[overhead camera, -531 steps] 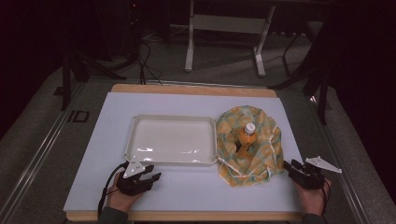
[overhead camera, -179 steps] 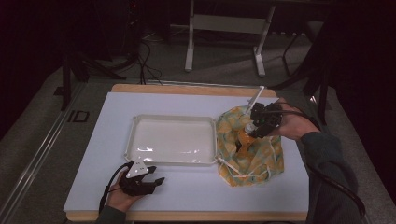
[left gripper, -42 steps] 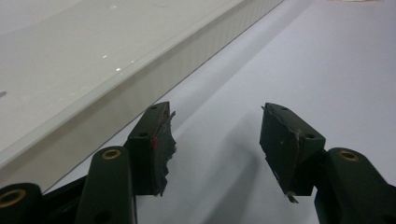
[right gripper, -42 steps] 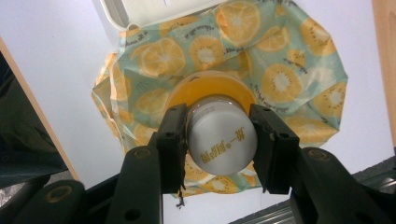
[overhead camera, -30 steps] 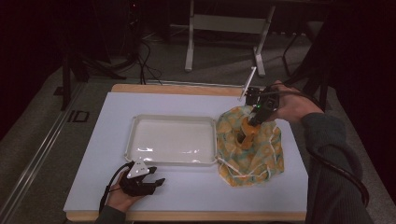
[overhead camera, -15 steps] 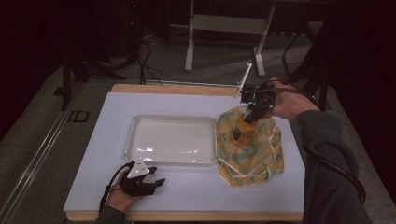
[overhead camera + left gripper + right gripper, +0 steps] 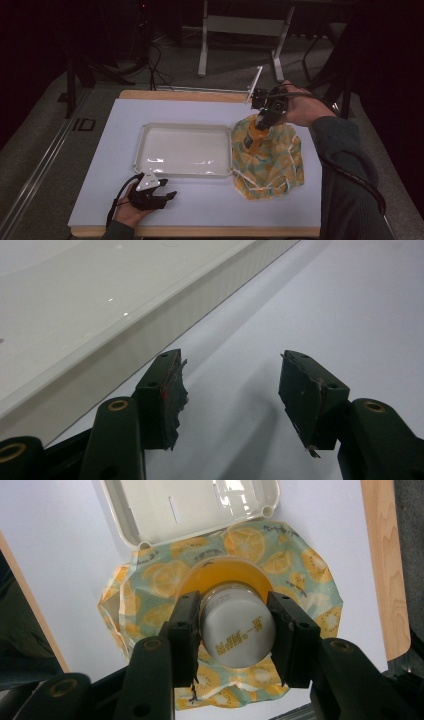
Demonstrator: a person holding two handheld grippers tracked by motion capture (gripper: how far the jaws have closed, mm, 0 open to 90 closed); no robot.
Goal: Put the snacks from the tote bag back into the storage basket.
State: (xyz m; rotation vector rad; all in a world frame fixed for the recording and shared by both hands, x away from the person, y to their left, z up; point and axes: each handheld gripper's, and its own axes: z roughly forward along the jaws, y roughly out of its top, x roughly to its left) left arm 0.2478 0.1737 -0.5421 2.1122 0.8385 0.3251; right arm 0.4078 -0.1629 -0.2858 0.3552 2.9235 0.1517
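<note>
Our right gripper (image 7: pixel 235 630) squeezes the white cap of 1 orange bottle (image 7: pixel 239 630), frame center, standing upright, cap up, over 1 fruit-print bag (image 7: pixel 150 587). Left gripper (image 7: pixel 230 390) open by 1 tray (image 7: pixel 75 305), upper left.

Overall light: dim room, dark surroundings in the high view; worktop (image 7: pixel 200 200) the brightest area
Source: from above, judging by small glints on the white tray (image 7: pixel 182 150)
Glare: bright specks on the tray rim in the left gripper view
Shadows: soft, under the left hand-held gripper (image 7: pixel 232 390) on the worktop
Focus: jaw bases near the lens soft in both gripper views; bottle cap (image 7: pixel 237 630) print sharp
Noise: high view grainy, muted colour
Edges: far worktop washed pale in the left gripper view
</note>
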